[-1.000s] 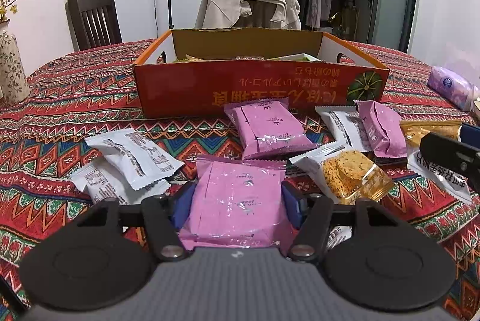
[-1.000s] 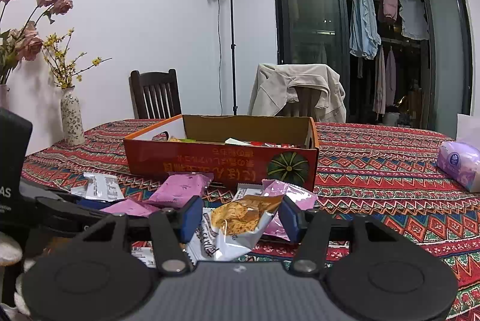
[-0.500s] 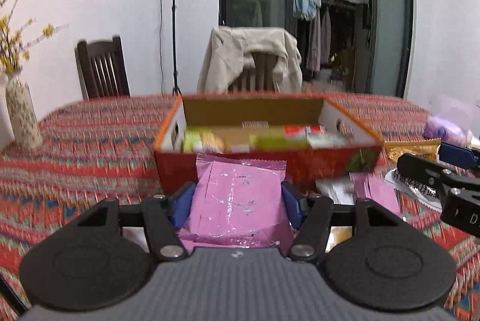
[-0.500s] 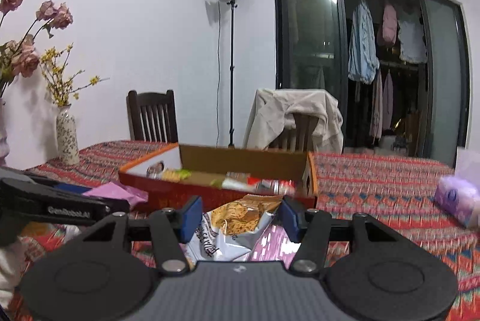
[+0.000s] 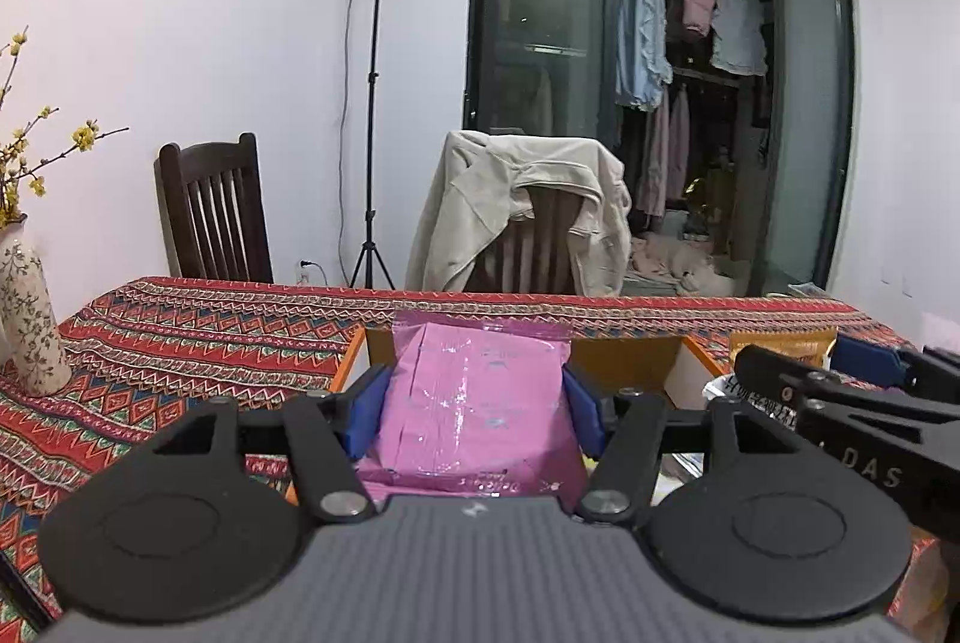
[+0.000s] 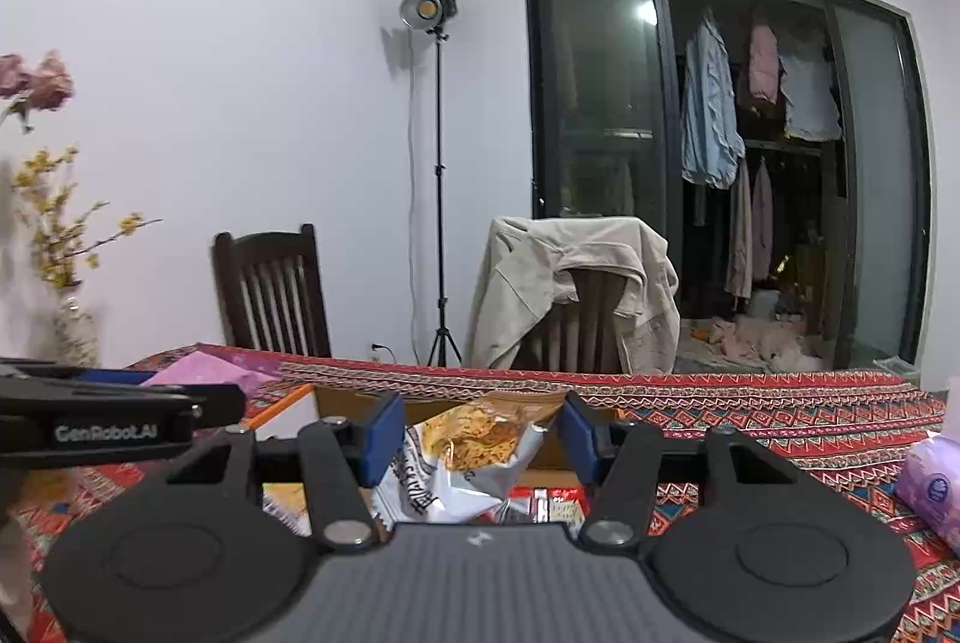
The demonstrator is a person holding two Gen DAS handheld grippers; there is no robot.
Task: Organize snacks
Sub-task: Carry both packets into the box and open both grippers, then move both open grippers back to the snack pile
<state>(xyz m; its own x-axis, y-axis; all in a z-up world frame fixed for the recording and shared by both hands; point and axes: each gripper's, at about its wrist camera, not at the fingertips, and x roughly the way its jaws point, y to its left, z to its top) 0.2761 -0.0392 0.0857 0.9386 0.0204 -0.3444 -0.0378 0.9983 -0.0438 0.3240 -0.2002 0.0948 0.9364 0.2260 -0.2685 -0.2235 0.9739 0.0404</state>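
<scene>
My left gripper (image 5: 474, 406) is shut on a pink snack packet (image 5: 477, 403) and holds it over the open orange cardboard box (image 5: 630, 355). My right gripper (image 6: 480, 439) is shut on a clear-and-white packet of golden crackers (image 6: 474, 448), also held over the box (image 6: 336, 400), where red-wrapped snacks (image 6: 549, 502) lie. The right gripper shows at the right edge of the left wrist view (image 5: 840, 391). The left gripper with its pink packet shows at the left of the right wrist view (image 6: 120, 412).
A patterned red tablecloth (image 5: 198, 337) covers the table. A flowered vase (image 5: 27, 325) stands at the far left. A purple tissue pack (image 6: 933, 487) lies at the right. Two chairs (image 5: 210, 211), one draped with a beige jacket (image 5: 528, 205), stand behind the table.
Both grippers have risen from the table and moved forward with their packets, from in front of the box to above it. The loose snacks on the cloth have dropped out of view.
</scene>
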